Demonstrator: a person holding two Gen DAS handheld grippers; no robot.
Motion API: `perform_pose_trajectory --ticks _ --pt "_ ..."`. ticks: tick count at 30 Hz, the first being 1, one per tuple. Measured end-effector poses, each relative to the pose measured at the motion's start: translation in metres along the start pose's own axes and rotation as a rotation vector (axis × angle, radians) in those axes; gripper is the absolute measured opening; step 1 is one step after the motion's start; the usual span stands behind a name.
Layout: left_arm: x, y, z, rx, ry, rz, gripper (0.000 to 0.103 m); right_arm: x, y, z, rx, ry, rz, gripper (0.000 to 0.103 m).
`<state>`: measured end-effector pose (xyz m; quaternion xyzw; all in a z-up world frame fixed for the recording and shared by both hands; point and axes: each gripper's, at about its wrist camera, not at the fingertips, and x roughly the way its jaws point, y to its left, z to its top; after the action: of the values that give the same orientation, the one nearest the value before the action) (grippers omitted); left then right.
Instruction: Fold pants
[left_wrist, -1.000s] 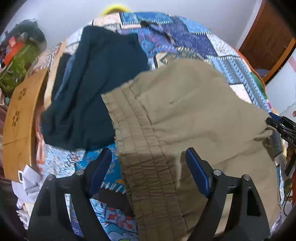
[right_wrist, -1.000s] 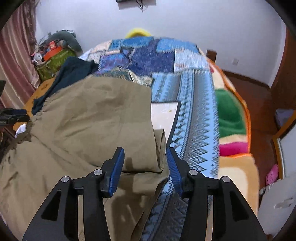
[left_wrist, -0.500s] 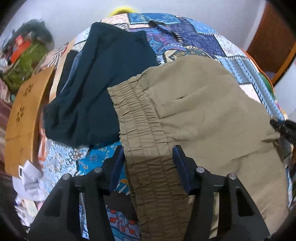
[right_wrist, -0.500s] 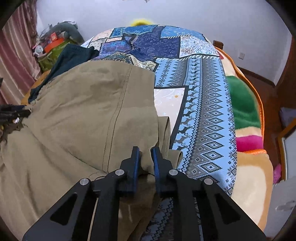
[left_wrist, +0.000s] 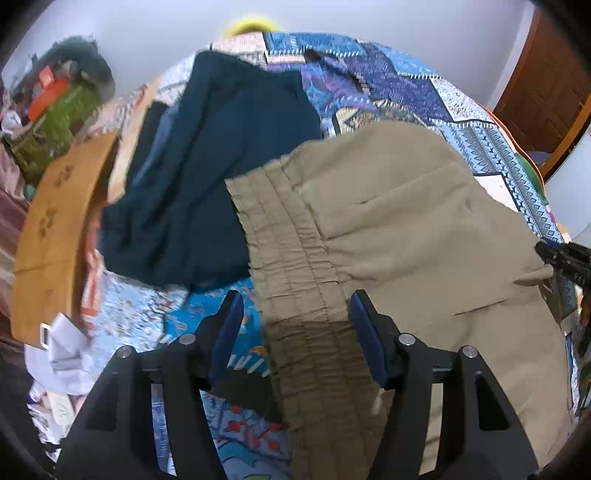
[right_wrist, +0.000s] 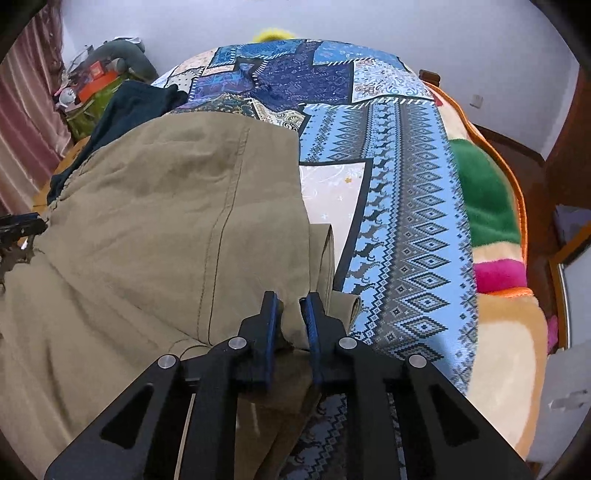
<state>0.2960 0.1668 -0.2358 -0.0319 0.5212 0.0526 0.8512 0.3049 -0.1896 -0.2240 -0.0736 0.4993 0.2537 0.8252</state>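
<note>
The right gripper (right_wrist: 291, 314) is clamped on a bunched edge of the khaki pants (right_wrist: 166, 229), which lie spread on the patterned bedspread (right_wrist: 406, 221). The left gripper (left_wrist: 295, 325) has just been opening slightly; its jaws straddle the elastic waistband (left_wrist: 295, 258), apart. Beyond lies a dark navy garment (left_wrist: 221, 166).

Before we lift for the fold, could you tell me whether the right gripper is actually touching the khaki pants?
Touching. In the right wrist view, the right gripper has its jaws nearly shut, with a bunched edge of the khaki pants pinched between the blue pads.
</note>
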Motion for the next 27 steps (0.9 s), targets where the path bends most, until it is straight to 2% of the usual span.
perform_pose_trajectory --ticks 4,7,9,11,15,20,27 --pt "-0.025 -0.001 0.005 0.043 -0.069 0.031 0.069 -0.022 0.000 0.011 0.010 -0.050 0.025 0.014" --pt "-0.040 0.006 0.016 0.026 -0.123 0.035 0.077 -0.043 0.000 0.026 0.018 -0.114 0.050 0.016" --pt "-0.045 0.011 0.024 0.014 -0.147 0.040 0.079 -0.054 0.000 0.038 0.021 -0.156 0.058 0.020" --pt "-0.046 0.016 0.035 0.000 -0.162 0.048 0.079 -0.061 -0.001 0.052 0.028 -0.196 0.068 0.029" --pt "-0.035 0.023 0.050 -0.015 -0.162 0.054 0.079 -0.057 0.000 0.077 0.022 -0.236 0.058 0.040" --pt "-0.008 0.025 0.063 0.002 -0.133 0.081 0.080 -0.019 0.000 0.106 0.000 -0.199 0.054 0.043" --pt "0.043 0.035 0.077 -0.043 -0.050 0.041 0.080 0.058 -0.002 0.132 -0.017 -0.070 0.039 0.043"
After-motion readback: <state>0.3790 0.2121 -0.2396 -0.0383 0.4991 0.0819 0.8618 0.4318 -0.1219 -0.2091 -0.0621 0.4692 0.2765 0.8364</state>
